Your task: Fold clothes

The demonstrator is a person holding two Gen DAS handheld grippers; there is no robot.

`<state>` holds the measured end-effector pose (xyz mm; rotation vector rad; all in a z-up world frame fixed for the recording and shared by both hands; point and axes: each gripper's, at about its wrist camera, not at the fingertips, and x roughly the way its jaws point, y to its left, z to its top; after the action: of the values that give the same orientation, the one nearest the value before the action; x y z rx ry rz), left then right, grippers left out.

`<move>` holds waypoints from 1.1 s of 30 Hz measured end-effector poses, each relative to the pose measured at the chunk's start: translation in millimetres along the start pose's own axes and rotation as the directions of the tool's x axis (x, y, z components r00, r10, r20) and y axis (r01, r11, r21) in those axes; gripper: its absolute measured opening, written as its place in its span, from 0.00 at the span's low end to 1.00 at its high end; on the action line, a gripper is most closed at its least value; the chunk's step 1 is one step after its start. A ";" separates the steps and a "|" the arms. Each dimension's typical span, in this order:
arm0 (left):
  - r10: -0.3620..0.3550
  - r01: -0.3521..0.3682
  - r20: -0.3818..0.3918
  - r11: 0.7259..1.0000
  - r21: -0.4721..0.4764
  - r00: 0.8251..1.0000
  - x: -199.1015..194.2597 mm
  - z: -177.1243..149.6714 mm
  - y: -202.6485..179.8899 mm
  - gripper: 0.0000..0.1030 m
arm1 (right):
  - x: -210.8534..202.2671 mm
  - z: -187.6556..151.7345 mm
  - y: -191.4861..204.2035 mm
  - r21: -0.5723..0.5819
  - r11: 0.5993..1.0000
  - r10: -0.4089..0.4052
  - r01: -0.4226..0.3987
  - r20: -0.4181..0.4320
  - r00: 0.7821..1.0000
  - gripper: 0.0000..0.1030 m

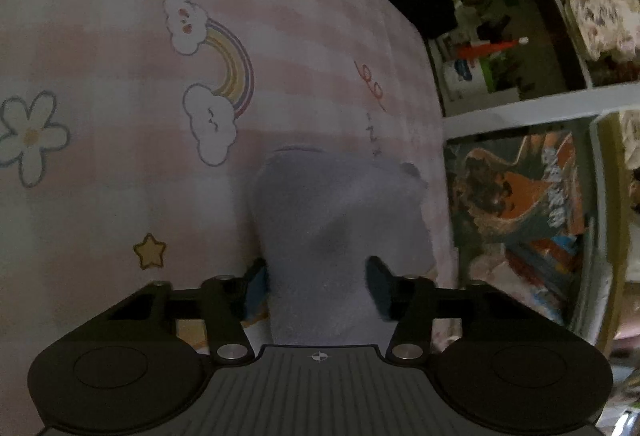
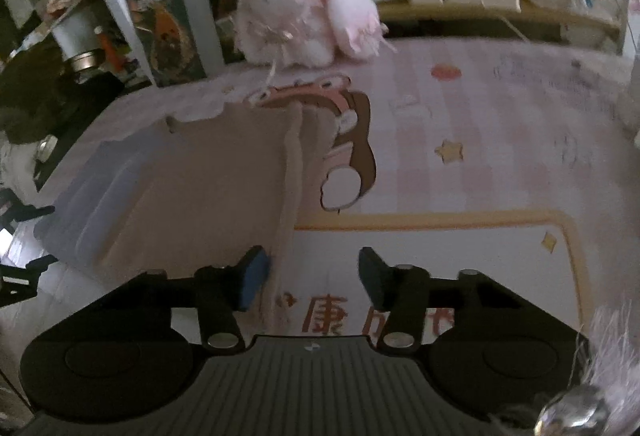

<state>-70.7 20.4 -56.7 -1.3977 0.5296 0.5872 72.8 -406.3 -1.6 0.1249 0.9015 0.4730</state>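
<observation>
Lavender-grey knit fills the space between the fingers of the left gripper: a sock is pinched there, and its free end stands up and away from the tool over the pink checked sheet. On that sheet, a rainbow print lies beyond the sock and to its left, and a small yellow star print sits left of the sock, near the gripper. A bookshelf stands just past the sheet's right edge.

In the right wrist view, the right gripper has its fingers spread wide with nothing between them, above the sheet. A folded beige cloth lies on the sheet ahead and left of this gripper, its right edge running down beside the left finger. A pink plush toy sits beyond the cloth, against the books.
</observation>
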 end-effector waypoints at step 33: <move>-0.063 0.064 -0.015 0.928 0.366 0.998 7.4 -5.0 -34.9 0.08 | 9.7 -1.5 19.5 -0.024 0.995 -0.101 0.100 -0.054 0.993 0.36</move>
<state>-42.0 13.2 -36.1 -1.0557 0.5628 0.4079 70.0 -384.7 -3.7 0.0472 0.9522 0.3935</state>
